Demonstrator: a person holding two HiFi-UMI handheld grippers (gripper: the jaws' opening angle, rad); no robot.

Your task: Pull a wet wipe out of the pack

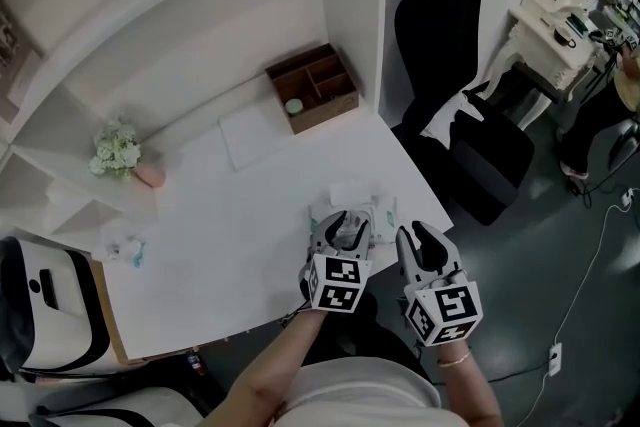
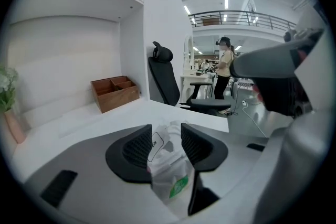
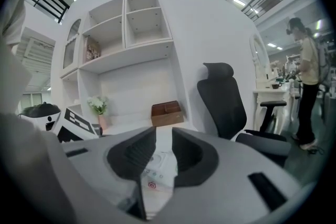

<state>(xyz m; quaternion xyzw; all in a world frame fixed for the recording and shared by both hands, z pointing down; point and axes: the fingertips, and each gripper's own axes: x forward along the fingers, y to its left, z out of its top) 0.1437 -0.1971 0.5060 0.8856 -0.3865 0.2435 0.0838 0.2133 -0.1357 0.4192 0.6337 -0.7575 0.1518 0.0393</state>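
The wet wipe pack [image 1: 378,211], white with a green mark, lies near the front right edge of the white desk [image 1: 220,245]. My left gripper [image 1: 345,225] hovers over the pack's near left part, its jaws open. In the left gripper view the pack [image 2: 170,178] with crumpled white wipe material shows in the gap of the left gripper [image 2: 167,138], and the pads do not press on it. My right gripper [image 1: 418,237] is just right of the pack, at the desk edge. In the right gripper view the pack [image 3: 155,171] is visible through the narrow gap of the right gripper [image 3: 164,145], whose jaws stand apart.
A brown wooden organiser box [image 1: 313,87] stands at the back against the wall, with a flat white sheet [image 1: 250,135] beside it. A pink vase of flowers [image 1: 122,157] is at the left. A black office chair [image 1: 450,45] stands right of the desk. A person [image 2: 224,68] stands far off.
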